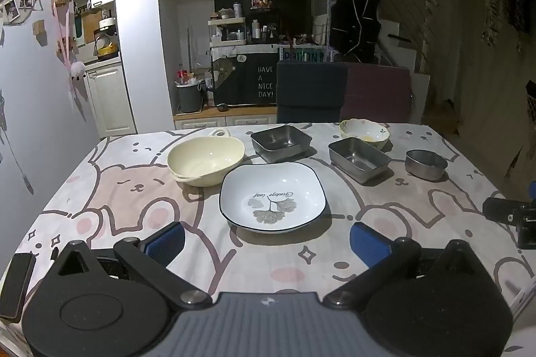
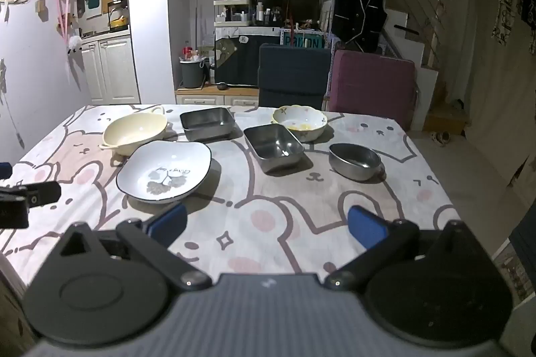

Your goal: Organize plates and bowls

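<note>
Several dishes stand apart on a bear-print tablecloth [image 1: 140, 209]. Nearest is a white square plate [image 1: 272, 198] [image 2: 164, 171] with a dark rim and a leaf print. Behind it sit a cream two-handled bowl [image 1: 206, 160] [image 2: 135, 133], two steel rectangular trays [image 1: 280, 141] [image 1: 359, 158] [image 2: 207, 122] [image 2: 274, 147], a floral bowl [image 1: 365, 132] [image 2: 299, 121] and a round steel bowl [image 1: 425, 164] [image 2: 355, 161]. My left gripper [image 1: 268, 244] hovers open just short of the white plate. My right gripper [image 2: 267, 224] is open over bare cloth, to the right of that plate.
A dark phone [image 1: 16, 283] lies at the table's near left corner. Two chairs, dark blue [image 1: 311, 92] and purple [image 1: 377, 94], stand behind the far edge. The other gripper shows at the frame edge [image 1: 509, 216] [image 2: 23, 199]. Floor drops off right of the table.
</note>
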Tool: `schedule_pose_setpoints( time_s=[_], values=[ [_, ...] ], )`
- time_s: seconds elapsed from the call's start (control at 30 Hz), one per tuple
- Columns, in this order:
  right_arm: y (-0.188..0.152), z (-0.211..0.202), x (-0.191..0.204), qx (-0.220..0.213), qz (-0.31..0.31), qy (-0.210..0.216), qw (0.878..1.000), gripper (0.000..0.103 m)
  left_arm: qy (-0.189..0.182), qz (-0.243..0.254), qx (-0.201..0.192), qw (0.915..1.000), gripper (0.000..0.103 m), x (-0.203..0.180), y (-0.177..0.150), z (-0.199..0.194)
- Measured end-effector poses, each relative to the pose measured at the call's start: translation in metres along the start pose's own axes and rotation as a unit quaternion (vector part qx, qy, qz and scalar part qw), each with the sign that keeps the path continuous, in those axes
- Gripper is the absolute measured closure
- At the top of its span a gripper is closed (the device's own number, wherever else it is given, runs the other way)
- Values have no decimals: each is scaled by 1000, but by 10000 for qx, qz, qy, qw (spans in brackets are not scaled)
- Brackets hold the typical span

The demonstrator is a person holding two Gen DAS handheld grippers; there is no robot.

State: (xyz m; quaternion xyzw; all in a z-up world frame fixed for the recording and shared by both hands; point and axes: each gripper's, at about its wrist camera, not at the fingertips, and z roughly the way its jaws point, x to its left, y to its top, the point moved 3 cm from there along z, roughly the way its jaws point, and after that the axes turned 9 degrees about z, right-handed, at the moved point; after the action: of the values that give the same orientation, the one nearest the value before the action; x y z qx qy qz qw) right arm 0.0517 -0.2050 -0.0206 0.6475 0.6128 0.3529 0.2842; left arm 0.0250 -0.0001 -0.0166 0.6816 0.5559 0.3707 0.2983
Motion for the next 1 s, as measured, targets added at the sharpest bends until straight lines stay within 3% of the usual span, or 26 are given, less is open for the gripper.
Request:
schedule_pose_setpoints(
  time_s=[1.0],
  values=[
    [0, 0, 1, -8, -19, -16, 10000, 0, -26, -41, 6, 10000, 0, 0, 0, 0]
  ],
)
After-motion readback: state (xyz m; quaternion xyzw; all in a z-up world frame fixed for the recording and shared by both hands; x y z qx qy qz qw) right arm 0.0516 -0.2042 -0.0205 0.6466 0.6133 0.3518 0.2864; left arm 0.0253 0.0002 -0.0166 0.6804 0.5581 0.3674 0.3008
